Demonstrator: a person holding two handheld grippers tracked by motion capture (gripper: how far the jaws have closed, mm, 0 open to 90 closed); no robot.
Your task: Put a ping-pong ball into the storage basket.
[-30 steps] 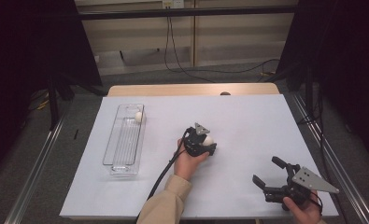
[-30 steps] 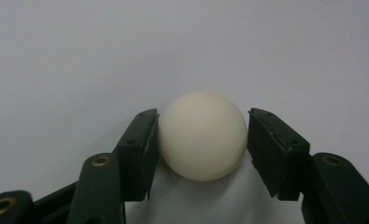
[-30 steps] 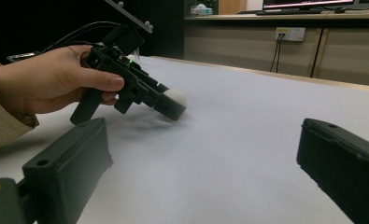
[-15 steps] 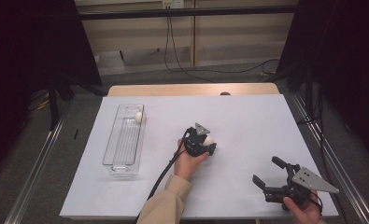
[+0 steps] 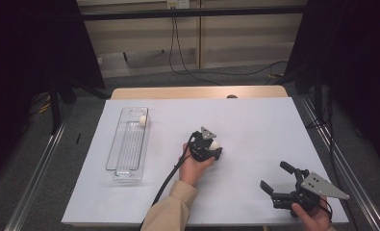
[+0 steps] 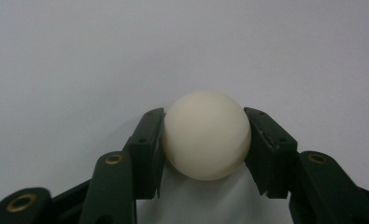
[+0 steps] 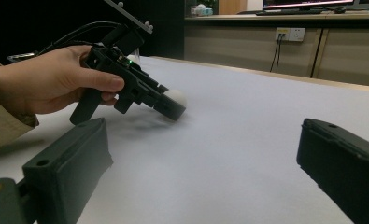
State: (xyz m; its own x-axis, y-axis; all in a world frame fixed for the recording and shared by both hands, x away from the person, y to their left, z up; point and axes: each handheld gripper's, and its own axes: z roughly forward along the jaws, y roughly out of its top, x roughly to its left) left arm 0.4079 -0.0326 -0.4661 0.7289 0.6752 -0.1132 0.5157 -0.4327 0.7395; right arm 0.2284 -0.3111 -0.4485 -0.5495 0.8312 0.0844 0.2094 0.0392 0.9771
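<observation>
Left gripper view: my left gripper (image 6: 204, 154) has both black jaws pressed against the sides of a white ball (image 6: 205, 134), which sits squarely between them over the white table (image 6: 79, 60). In the high view I see that ball (image 5: 215, 145) near the middle of the table, at the tip of the left gripper (image 5: 211, 149). My right gripper (image 5: 278, 180) rests near the table's front right corner, well apart from the ball, its jaws spread wide with nothing between them. A clear plastic tray (image 5: 125, 163) lies toward the left side of the table, and a second white ball (image 5: 143, 120) sits in its far end.
</observation>
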